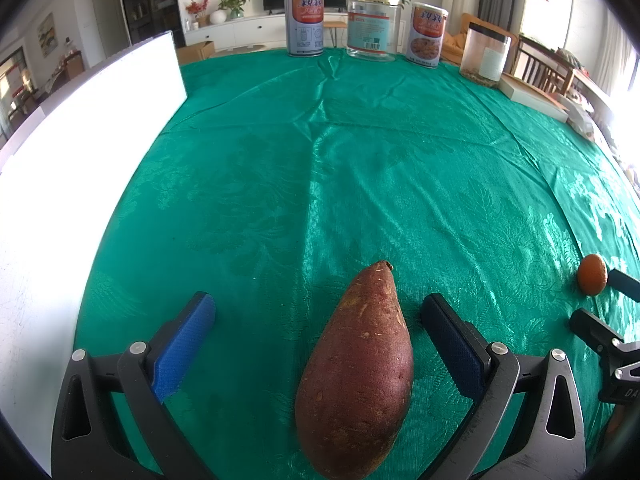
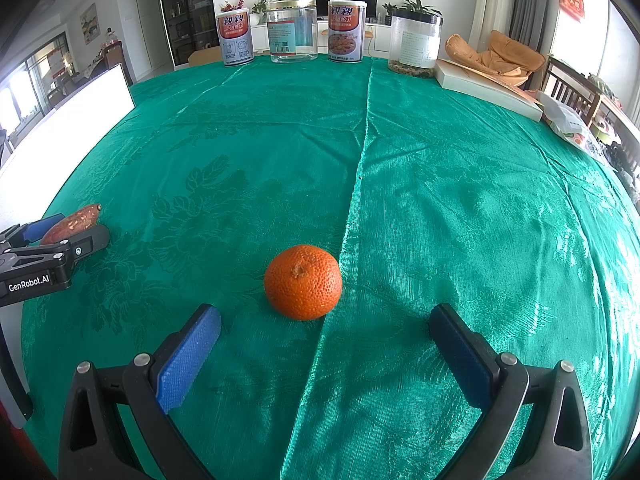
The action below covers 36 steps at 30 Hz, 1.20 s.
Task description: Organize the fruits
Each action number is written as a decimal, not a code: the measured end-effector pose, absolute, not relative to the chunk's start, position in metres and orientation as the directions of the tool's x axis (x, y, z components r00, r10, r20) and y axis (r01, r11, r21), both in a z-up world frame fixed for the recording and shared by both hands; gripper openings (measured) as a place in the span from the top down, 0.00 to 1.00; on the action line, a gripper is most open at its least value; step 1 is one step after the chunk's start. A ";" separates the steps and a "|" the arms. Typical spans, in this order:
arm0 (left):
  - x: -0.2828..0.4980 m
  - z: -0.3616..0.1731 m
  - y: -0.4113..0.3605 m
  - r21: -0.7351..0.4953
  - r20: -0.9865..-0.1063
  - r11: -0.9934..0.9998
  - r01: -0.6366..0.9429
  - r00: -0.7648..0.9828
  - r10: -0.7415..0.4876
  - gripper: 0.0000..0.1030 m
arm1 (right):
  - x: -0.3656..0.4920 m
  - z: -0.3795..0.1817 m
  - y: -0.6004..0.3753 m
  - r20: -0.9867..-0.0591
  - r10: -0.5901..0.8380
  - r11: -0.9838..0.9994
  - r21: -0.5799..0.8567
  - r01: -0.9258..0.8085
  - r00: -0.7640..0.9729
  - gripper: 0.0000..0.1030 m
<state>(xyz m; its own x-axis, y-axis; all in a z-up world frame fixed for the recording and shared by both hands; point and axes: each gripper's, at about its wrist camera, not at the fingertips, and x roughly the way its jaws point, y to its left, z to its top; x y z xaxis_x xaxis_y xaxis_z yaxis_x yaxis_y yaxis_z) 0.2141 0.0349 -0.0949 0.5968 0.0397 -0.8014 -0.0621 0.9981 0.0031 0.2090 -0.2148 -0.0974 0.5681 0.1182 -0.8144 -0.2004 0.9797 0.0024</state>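
Green tablecloth (image 2: 440, 200) under everything. Sweet potato (image 1: 356, 376) between wide-spread left gripper (image 1: 316, 332) fingers, untouched; near end cut off. Orange (image 2: 303, 282) ahead of wide right gripper (image 2: 324, 344). "GenRobot.AI" legible; can (image 2: 235, 36) labels unreadable.

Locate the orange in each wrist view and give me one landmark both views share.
Left wrist view: the orange sits at the far right edge, on the green tablecloth, just beyond the right gripper's fingers.
Right wrist view: the orange lies near the centre, just ahead of the open right gripper, untouched.
Shared landmark: the clear gold-lidded jar between two printed cans at the far table edge.
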 end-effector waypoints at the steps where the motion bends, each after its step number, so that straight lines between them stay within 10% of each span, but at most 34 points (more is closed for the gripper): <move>1: 0.214 -0.095 0.035 0.003 -0.801 0.998 -0.062 0.597 0.040 0.00 | 0.209 -0.097 -0.215 -0.814 0.118 0.980 0.002 -0.200 0.568 0.00; 10: 0.215 -0.095 0.034 0.003 -0.801 0.998 -0.062 0.597 0.040 0.00 | 0.216 -0.095 -0.215 -0.849 0.143 0.968 0.012 -0.251 0.509 0.00; 20: 0.219 -0.094 0.034 0.003 -0.852 1.000 -0.016 0.524 0.011 0.00 | 0.263 -0.067 -0.252 -0.895 0.371 0.927 0.371 -0.048 0.247 0.01; 27: 0.245 -0.060 0.065 -0.273 -0.922 0.957 0.097 0.259 -0.289 0.01 | 0.279 -0.070 -0.220 -0.927 0.365 0.931 0.360 -0.061 0.090 0.33; 36: 0.224 -0.072 0.029 -0.060 -0.967 0.976 0.208 0.232 -0.109 0.08 | 0.286 -0.073 -0.191 -0.961 0.273 0.957 0.265 -0.121 0.049 0.47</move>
